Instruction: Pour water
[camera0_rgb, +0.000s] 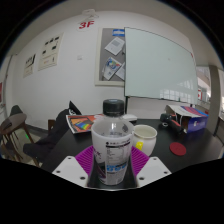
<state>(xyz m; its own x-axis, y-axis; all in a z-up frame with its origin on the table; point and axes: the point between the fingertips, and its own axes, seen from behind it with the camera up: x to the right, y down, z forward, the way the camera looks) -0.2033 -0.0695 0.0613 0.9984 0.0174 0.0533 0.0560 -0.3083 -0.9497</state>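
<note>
In the gripper view, the fingers (113, 165) are closed narrow on a clear plastic water bottle (113, 145) with a black cap, both purple pads (89, 157) pressing its sides. The bottle stands upright at the near edge of the dark bench (195, 152). At about one o'clock from it, just beyond, sits a cream cup (145, 133). A red disc (179, 148) lies at two o'clock, with a colourful toy car (187, 117) farther behind. A whiteboard (160, 62) hangs on the far wall.
</note>
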